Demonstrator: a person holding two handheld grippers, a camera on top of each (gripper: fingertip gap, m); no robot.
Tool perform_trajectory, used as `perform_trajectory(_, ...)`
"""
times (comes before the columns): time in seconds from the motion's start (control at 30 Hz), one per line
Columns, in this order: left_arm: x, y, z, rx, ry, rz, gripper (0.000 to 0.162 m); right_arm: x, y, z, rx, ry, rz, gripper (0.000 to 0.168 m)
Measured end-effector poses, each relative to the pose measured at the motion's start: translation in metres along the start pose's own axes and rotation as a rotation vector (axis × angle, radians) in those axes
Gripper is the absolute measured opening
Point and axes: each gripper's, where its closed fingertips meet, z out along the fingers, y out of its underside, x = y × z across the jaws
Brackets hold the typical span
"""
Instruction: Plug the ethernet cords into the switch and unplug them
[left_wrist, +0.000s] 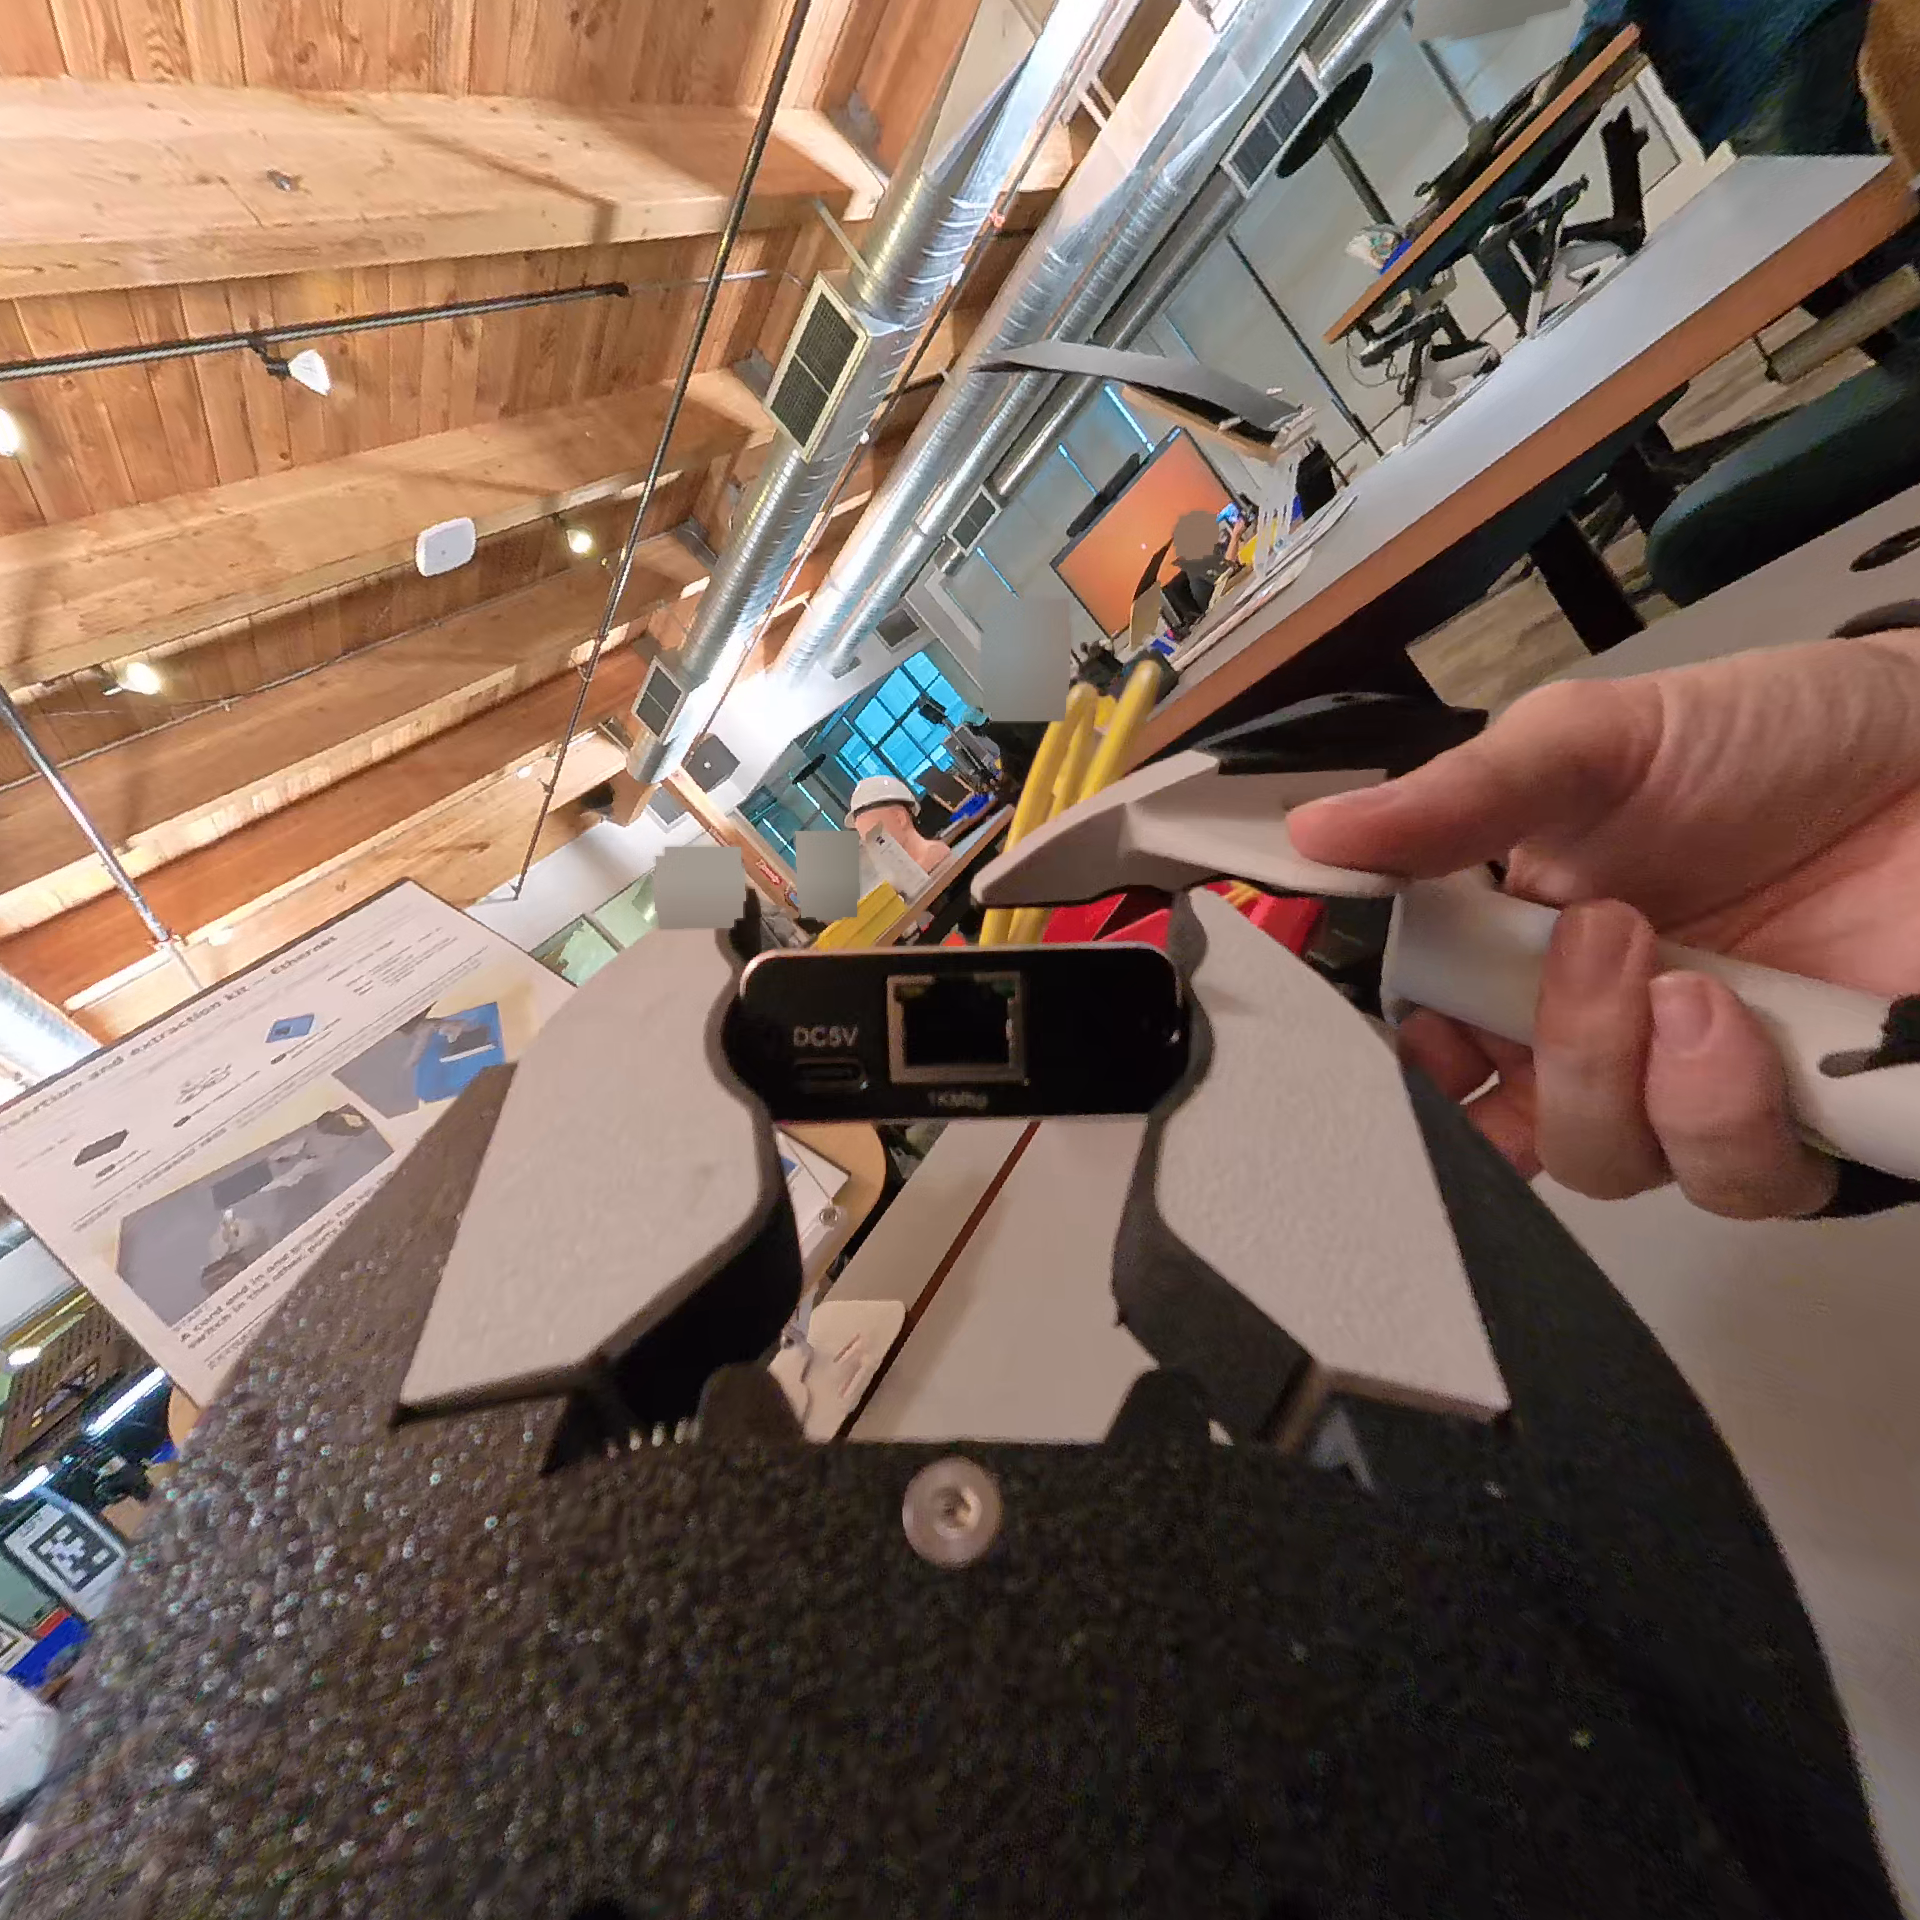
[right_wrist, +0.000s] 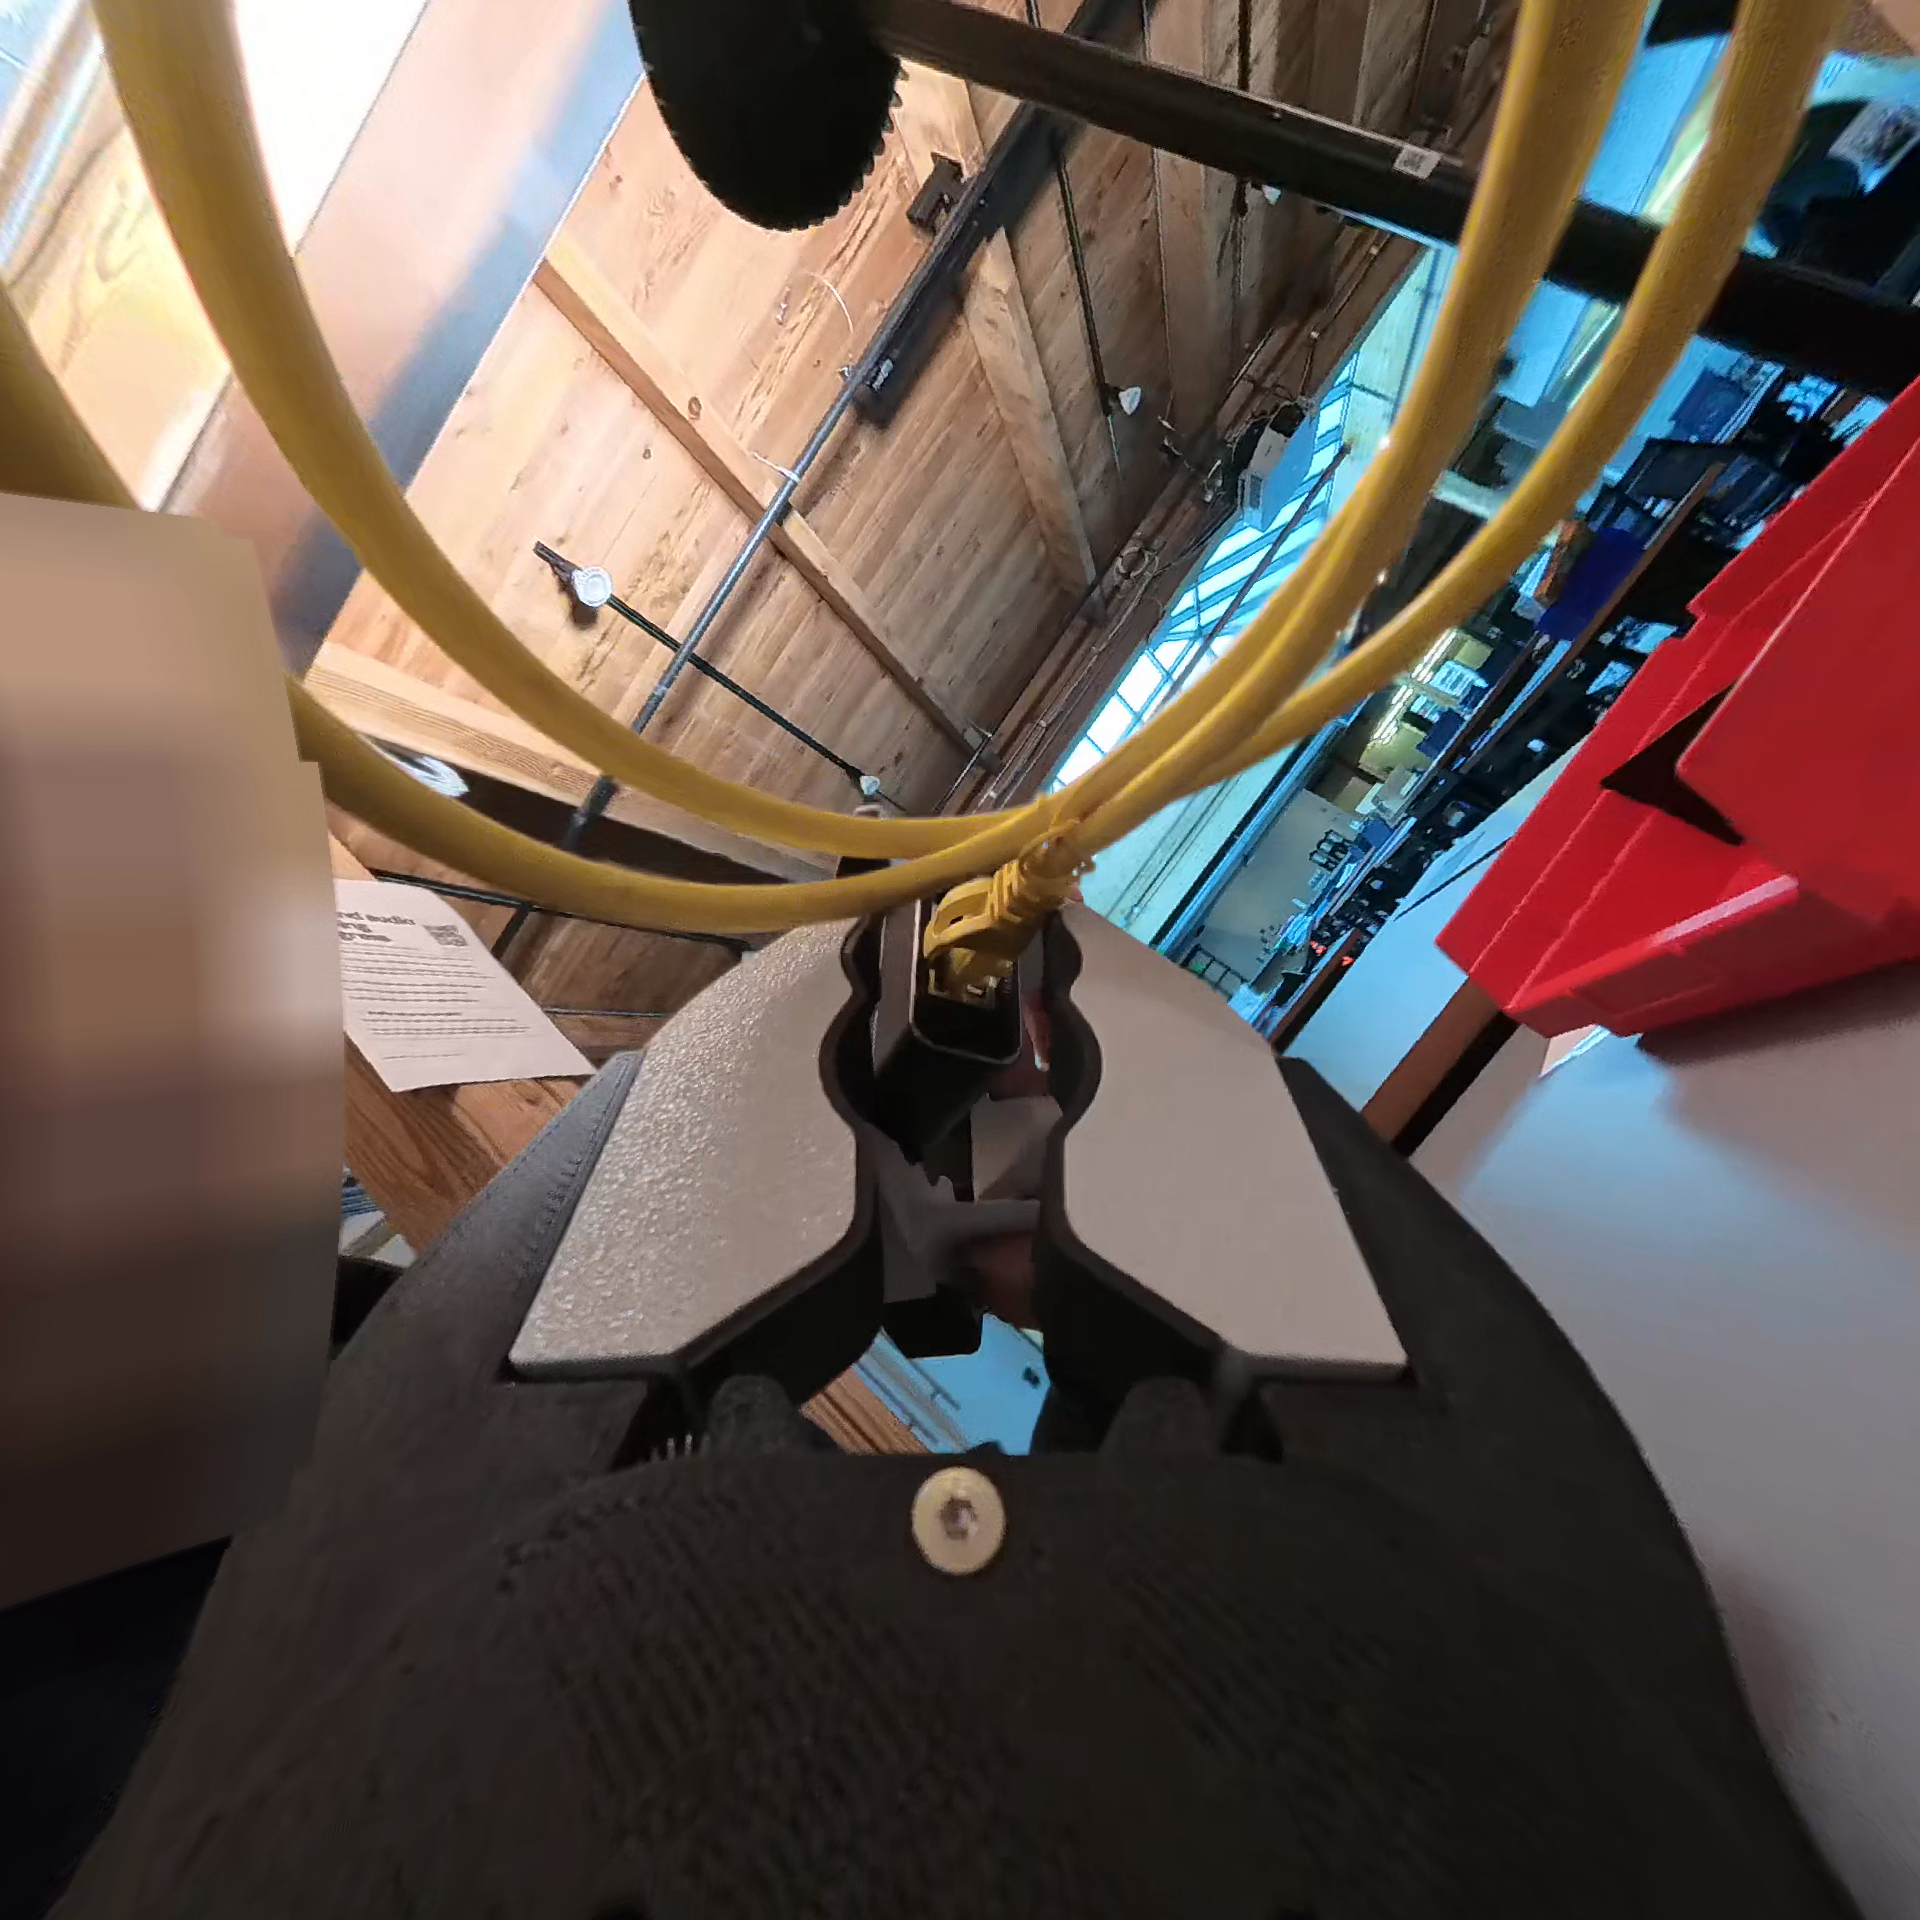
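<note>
My left gripper (left_wrist: 961, 956) is shut on a small black switch (left_wrist: 961, 1034), pinching it by its two short ends and holding it above the table. The face towards the camera has one empty ethernet port (left_wrist: 956, 1034). The switch also shows edge-on in the right wrist view (right_wrist: 935, 1049), where a yellow ethernet plug (right_wrist: 961, 914) sits in a port on its far face. My right gripper (right_wrist: 966, 930) is closed narrowly around that plug and the end of the switch. Yellow cords (right_wrist: 623, 800) loop up from the plug. A hand (left_wrist: 1662, 883) holds the right gripper (left_wrist: 1122, 842) behind the switch.
A red bin (right_wrist: 1714, 831) stands on the grey table (right_wrist: 1662, 1247) to the right. A printed instruction sheet (left_wrist: 260, 1091) lies at the left, and another paper (right_wrist: 436, 987) lies on a wooden surface. A black round part on a bar (right_wrist: 769, 94) hangs above. The tips of both grippers are at nearly the same place.
</note>
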Motion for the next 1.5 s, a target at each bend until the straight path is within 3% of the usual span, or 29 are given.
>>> perform_trajectory(0.2, 0.002, -0.008, -0.002, 0.055, 0.001, 0.050, 0.075, -0.007, 0.002, 0.000, -0.009, -0.041, -0.032, 0.023)
perform_trajectory(0.47, 0.009, -0.010, 0.002, 0.027, -0.025, 0.162, 0.075, -0.004, 0.002, 0.000, -0.001, -0.058, 0.058, 0.030)
perform_trajectory(0.83, 0.003, -0.018, -0.005, 0.122, -0.025, 0.082, 0.074, -0.016, 0.006, 0.004, -0.029, -0.126, 0.039, 0.038)
perform_trajectory(0.97, 0.005, -0.006, -0.001, 0.066, -0.013, 0.072, 0.074, -0.015, -0.002, -0.001, 0.023, -0.112, -0.054, 0.017)
perform_trajectory(1.3, 0.009, 0.028, 0.011, -0.145, -0.006, -0.097, 0.074, -0.014, -0.015, -0.008, 0.018, -0.038, -0.225, 0.015)
perform_trajectory(1.5, 0.013, 0.038, 0.014, -0.221, -0.031, -0.059, 0.074, -0.008, -0.014, -0.008, 0.020, -0.002, -0.227, 0.016)
